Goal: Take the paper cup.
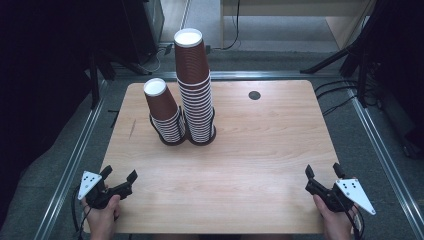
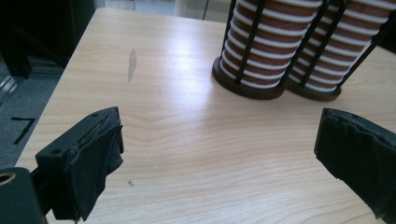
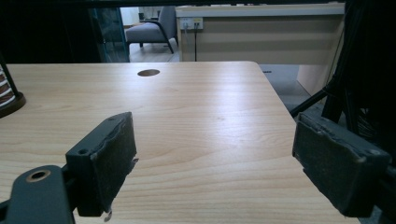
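The left gripper (image 1: 119, 181) sat at the table's (image 1: 250, 150) near left corner with its jaws spread wide and nothing between them — its own view showed bare wood in the gap and the bases of both cup stacks ahead. The right gripper (image 1: 324, 172) rested at the near right corner, likewise released and holding nothing. Well apart from both, toward the far edge and left of centre, stood two stacks of brown paper cups in black wire holders, touching side by side. The tall stack (image 1: 195, 90) rose upright — the short stack (image 1: 165, 112) just to its left leaned slightly left. A small dark hole (image 1: 254, 95) lay near the far edge, right of the stacks.
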`<state>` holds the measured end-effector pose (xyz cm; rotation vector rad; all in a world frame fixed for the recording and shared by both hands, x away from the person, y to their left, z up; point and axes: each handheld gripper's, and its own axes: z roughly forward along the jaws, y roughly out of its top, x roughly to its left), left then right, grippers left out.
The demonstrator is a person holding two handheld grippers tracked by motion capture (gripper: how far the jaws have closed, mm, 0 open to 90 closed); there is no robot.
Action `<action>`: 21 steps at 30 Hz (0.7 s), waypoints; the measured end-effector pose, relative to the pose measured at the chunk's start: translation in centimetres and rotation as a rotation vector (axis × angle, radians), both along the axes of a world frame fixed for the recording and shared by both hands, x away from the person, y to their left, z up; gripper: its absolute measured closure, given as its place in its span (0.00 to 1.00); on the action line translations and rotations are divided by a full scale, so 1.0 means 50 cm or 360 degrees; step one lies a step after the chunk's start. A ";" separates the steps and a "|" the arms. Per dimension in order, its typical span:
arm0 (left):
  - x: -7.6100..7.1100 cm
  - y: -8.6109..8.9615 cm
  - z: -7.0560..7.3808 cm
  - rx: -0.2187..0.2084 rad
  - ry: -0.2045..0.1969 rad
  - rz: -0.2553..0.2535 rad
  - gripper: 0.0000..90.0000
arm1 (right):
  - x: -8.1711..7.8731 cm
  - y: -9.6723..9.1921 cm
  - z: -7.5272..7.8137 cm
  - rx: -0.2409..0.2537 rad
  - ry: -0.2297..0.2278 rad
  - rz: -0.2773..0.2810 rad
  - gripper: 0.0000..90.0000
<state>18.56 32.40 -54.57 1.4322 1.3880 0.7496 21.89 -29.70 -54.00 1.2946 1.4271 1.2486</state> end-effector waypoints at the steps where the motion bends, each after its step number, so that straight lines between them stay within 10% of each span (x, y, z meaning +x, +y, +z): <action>1: 0.003 0.001 -0.002 -0.0020 0.0016 0.0003 0.02 | 0.000 0.004 0.003 -0.0004 -0.0002 0.0000 0.15; 21: -0.003 0.004 -0.008 -0.0042 -0.0043 0.0007 0.02 | 0.037 0.093 0.112 -0.0103 -0.0104 0.0119 0.15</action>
